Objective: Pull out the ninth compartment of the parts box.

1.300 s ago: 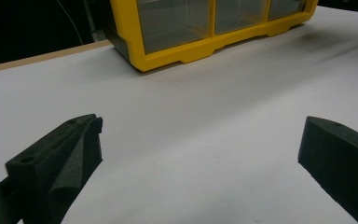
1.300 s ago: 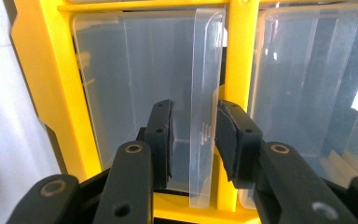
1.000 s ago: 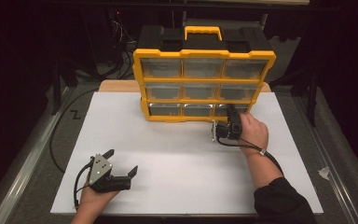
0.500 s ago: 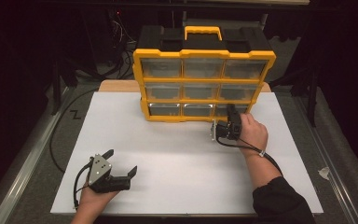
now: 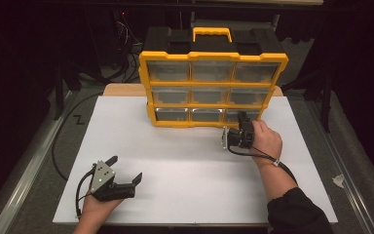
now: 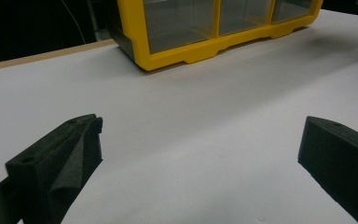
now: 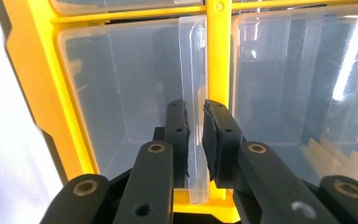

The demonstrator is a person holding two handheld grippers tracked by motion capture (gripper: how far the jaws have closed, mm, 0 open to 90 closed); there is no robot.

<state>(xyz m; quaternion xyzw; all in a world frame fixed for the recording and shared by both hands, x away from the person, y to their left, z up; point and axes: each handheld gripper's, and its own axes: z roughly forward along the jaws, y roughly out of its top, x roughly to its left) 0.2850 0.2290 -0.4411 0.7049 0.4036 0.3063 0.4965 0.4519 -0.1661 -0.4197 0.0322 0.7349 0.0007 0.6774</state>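
Since one second ago my right gripper [image 7: 195,140] jaws closed on the drawer's clear pull tab [image 7: 192,84]; left gripper [image 5: 111,179] jaws rest wide. Next I must pull the drawer [image 7: 121,93] straight toward me.

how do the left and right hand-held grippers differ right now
The left hand-held gripper lies open on the white table, nothing between its jaws; the right hand-held gripper is shut on the clear drawer pull tab of the yellow organizer. The left sits far from the organizer, the right against it. Both have black jaws.

White table top [image 5: 185,161] on grey floor [image 5: 34,165], dark surroundings, black cables [image 5: 126,34] behind.
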